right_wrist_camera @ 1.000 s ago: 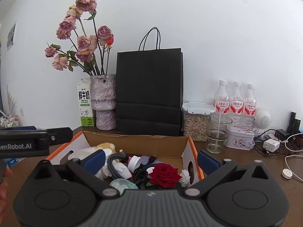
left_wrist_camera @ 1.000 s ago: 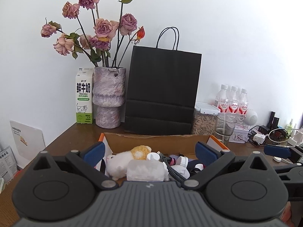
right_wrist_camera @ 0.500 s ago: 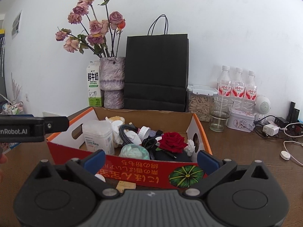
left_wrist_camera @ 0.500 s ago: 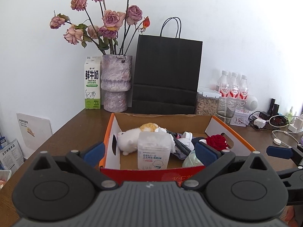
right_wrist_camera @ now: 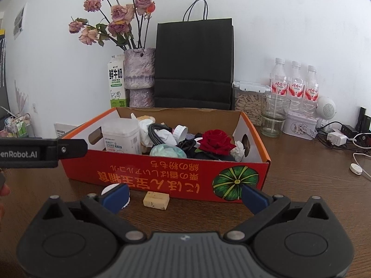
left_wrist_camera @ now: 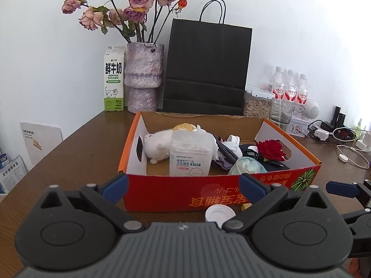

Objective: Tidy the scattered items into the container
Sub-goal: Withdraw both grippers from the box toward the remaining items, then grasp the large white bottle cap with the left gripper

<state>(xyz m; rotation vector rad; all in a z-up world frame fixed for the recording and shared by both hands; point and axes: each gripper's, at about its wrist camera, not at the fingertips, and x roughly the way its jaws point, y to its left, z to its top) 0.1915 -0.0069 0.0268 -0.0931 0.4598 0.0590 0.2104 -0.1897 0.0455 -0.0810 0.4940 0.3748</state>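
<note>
Nearest the cameras, the left gripper [left_wrist_camera: 183, 186] and right gripper [right_wrist_camera: 184, 197] both hover just in front of the orange cardboard box [right_wrist_camera: 162, 173], jaws spread wide and holding nothing. Two items lie on the wooden table [right_wrist_camera: 301, 185] just in front of the box's printed front wall: a white round cap [left_wrist_camera: 219, 213] and a small tan block [right_wrist_camera: 155, 200]. These look like the last things left to collect, so the step in hand is probably lining up a pick. The next move would call for lowering one gripper over a piece and pinching it before lifting it over the wall.

Inside the box sit a cotton swab tub [left_wrist_camera: 191, 156], a white plush toy [left_wrist_camera: 157, 147], a red rose [right_wrist_camera: 216, 142] and cables. Behind the box stand a black paper bag [left_wrist_camera: 206, 69], a vase of dried roses [left_wrist_camera: 143, 76] and a milk carton [left_wrist_camera: 114, 80].

Only the right wrist view shows the tan block whole; in the left view just a corner shows. The left view shows the cap clearly, half hidden in the right.
</note>
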